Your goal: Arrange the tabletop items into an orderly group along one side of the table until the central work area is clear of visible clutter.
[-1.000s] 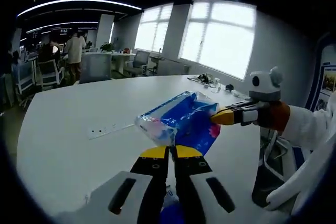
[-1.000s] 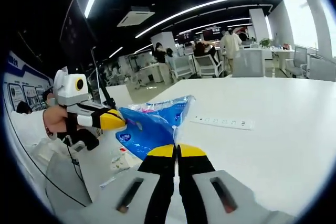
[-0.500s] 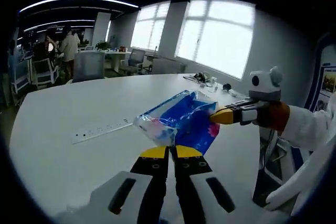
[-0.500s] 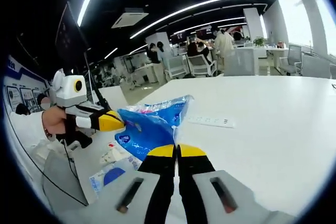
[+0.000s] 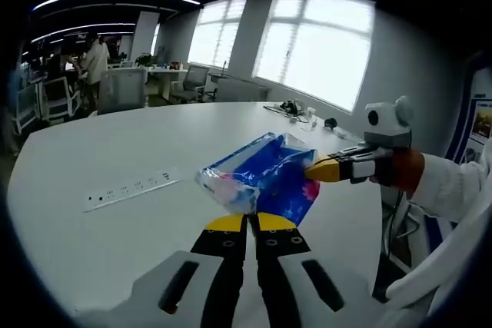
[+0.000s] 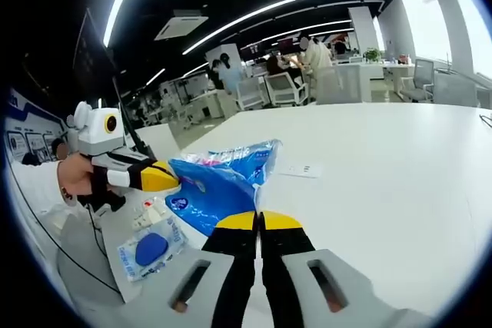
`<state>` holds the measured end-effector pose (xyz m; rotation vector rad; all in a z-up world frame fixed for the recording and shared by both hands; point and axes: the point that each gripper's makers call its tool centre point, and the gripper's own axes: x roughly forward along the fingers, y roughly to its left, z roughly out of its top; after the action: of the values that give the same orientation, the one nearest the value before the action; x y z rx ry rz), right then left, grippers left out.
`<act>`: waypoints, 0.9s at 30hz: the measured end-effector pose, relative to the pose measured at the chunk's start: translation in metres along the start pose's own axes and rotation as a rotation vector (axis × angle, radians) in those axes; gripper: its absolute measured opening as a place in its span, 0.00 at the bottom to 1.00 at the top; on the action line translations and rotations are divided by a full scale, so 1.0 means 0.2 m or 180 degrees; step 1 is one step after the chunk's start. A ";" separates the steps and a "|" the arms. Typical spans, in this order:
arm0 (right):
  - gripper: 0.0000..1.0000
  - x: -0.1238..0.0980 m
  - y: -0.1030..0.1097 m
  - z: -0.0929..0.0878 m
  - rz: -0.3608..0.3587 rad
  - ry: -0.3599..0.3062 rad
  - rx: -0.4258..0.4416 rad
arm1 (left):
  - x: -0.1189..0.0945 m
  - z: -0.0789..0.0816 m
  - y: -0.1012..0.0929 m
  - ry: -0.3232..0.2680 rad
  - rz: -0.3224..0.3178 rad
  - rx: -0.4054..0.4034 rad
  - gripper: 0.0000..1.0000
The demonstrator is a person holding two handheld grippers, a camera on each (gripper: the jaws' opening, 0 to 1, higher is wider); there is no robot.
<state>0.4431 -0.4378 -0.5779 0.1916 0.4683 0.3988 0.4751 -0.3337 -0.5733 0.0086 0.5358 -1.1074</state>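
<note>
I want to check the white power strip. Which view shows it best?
The left gripper view: the power strip lies whole on the white table. In the right gripper view, only one end shows past the blue plastic bag.

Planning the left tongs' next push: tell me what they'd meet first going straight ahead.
The left tongs, shut on the crinkly blue plastic pack, would just push it; beyond it lies bare white table, though depth is unclear.
</note>
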 end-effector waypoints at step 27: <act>0.00 0.19 -0.45 -0.39 -0.0176 0.0441 0.0347 | 0.52 -0.35 0.09 0.0540 0.0046 -0.0255 0.00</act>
<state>0.4665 -0.4962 -0.6859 0.2572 0.6311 0.3338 0.4966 -0.3942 -0.6820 0.0369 0.7306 -1.0760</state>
